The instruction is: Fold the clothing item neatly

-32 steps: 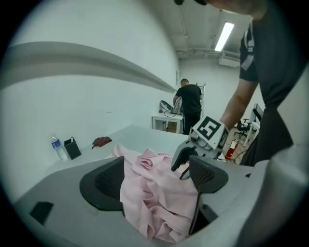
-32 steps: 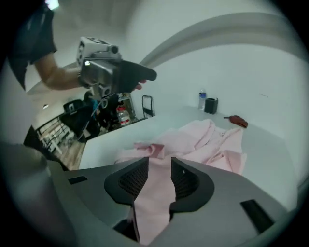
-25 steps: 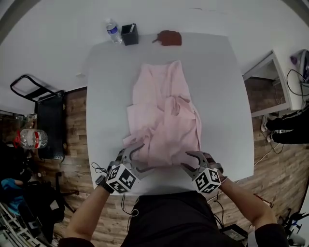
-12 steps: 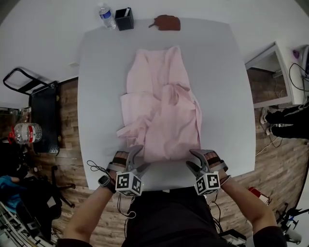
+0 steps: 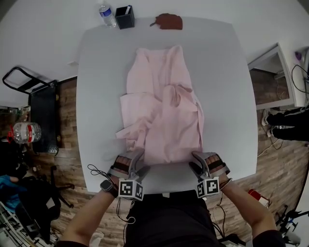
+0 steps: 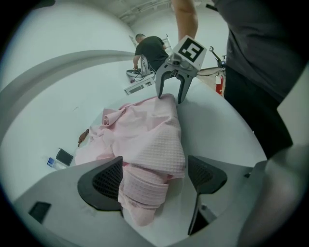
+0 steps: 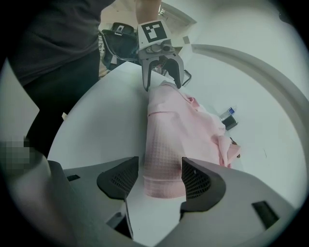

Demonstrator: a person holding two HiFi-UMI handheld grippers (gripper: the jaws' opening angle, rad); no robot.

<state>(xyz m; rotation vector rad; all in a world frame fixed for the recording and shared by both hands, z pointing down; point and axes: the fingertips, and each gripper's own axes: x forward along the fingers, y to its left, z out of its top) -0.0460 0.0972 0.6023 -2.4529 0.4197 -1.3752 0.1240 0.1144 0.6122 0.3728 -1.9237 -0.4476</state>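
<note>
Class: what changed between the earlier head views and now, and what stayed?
The left gripper and right gripper sank toward the near edge of the table. The left's jaws have just closed slightly, the right's have been opening; the near hem of the pink garment lies between each pair, ungripped. Garment, bottle and box stayed put.

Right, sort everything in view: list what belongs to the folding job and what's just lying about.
Job: pink waffle-weave garment; white table under it.
Lying about: clear plastic water bottle; black square holder; brown leather pouch.
</note>
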